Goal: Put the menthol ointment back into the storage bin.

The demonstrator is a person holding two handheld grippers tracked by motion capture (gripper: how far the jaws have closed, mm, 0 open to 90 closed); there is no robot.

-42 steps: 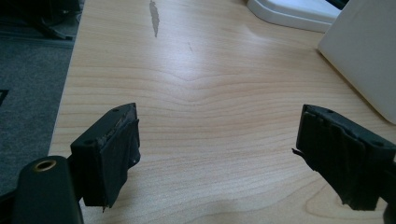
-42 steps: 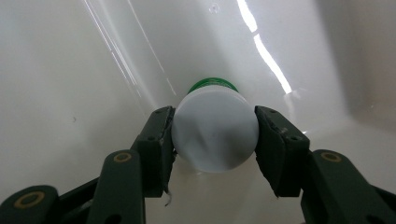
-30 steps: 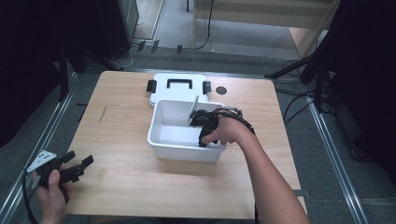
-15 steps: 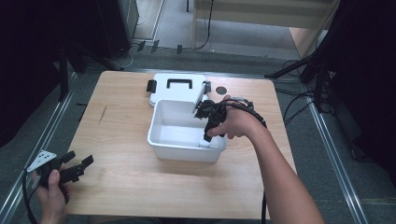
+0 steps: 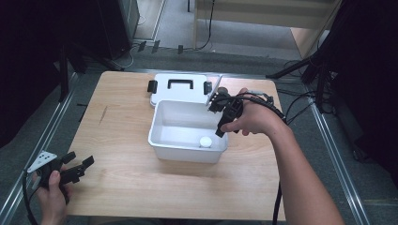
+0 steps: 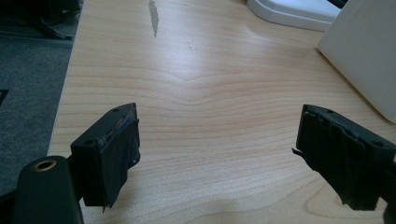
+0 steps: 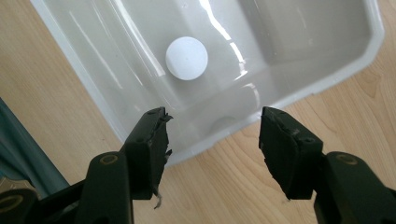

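Observation:
A white plastic box (image 5: 162, 143) stands in the middle of the wooden table, and a small white round disc (image 5: 205, 142) (image 7: 187, 58) lies on its floor near the front right corner. My right gripper (image 5: 220, 126) (image 7: 212, 140) hangs above the box's right rim (image 7: 308, 91), open, with nothing between its jaws. The box's white lid (image 5: 178, 89) with a black handle lies flat just behind the box. My left gripper (image 5: 77, 169) (image 6: 217, 154) rests open over the table's front left corner, with bare wood between its jaws.
A small dark round object (image 5: 222, 90) sits behind the right hand near the lid. Cables (image 5: 277, 110) trail from the right gripper over the table's right side. Metal rails run along the floor on both sides of the table (image 5: 122, 122).
The right gripper has lifted out of the box and moved back to the right rim, leaving the white disc on the box floor. The left gripper has stayed put.

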